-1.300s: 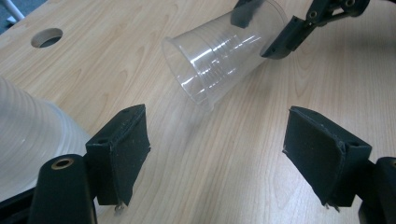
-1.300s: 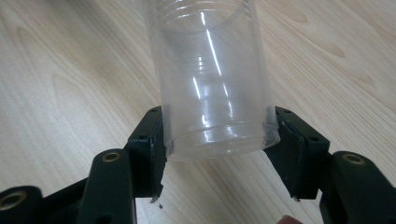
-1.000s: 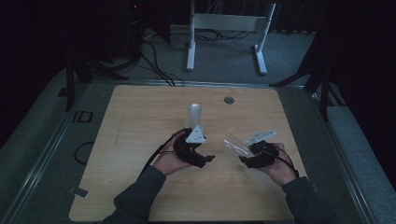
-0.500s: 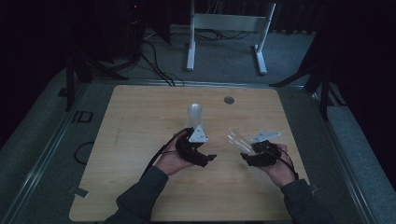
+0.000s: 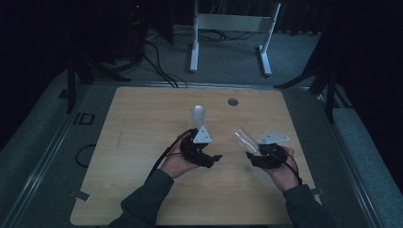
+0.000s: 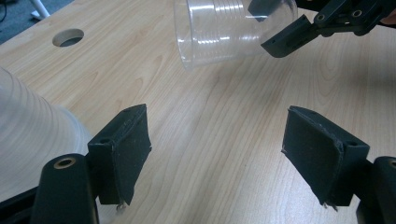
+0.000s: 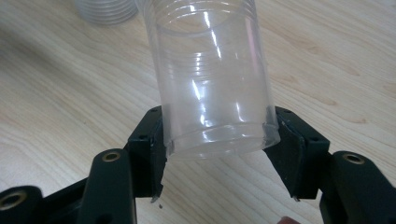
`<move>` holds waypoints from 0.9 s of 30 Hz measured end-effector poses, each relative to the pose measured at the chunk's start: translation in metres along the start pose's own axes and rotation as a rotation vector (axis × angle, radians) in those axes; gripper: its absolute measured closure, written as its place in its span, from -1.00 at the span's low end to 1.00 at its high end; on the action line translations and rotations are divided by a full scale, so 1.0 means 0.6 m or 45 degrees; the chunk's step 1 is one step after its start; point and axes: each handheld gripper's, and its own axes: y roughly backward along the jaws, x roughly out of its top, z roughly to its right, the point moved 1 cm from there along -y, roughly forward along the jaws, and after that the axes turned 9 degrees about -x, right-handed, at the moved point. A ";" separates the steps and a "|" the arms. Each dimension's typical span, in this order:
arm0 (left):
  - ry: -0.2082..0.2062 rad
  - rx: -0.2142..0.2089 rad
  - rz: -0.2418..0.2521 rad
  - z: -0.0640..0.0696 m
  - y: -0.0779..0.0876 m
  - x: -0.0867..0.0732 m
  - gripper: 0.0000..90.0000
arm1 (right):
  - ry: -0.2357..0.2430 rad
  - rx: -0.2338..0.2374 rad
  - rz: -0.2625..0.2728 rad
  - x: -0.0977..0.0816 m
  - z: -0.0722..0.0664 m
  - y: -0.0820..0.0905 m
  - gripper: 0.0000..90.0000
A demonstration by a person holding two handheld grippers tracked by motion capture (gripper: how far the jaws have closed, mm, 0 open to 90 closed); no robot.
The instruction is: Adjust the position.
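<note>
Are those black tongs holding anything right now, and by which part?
The right tongs clamp a clear plastic cup by its base end, one jaw on each side. The left tongs are open and hold nothing; a stack of cups stands beside them.

A: How much of the clear cup (image 7: 212, 88) did the right gripper view give us?

B: Its far end ran off the top edge. A second ribbed cup (image 7: 106, 10) beyond it was cropped the same way.

A: And beside the left claw (image 6: 229, 156)?

B: A blurred pale cup wall (image 6: 32, 140) slid off the left edge, so its shape couldn't be told. In the high view the person's sleeves (image 5: 147, 202) were cut by the bottom edge, and the room behind the surface (image 5: 142, 118) was too dark to read.
</note>
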 end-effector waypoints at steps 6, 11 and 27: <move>0.013 0.009 0.010 0.000 -0.003 0.001 -0.49 | -0.034 -0.033 0.020 -0.004 0.001 0.001 -0.07; 0.024 0.014 0.022 0.001 -0.005 0.001 -0.49 | -0.063 -0.056 0.040 -0.007 0.002 0.002 -0.07; 0.051 0.033 0.076 0.003 -0.010 0.006 -0.49 | -0.135 -0.123 0.138 -0.017 -0.012 0.003 -0.07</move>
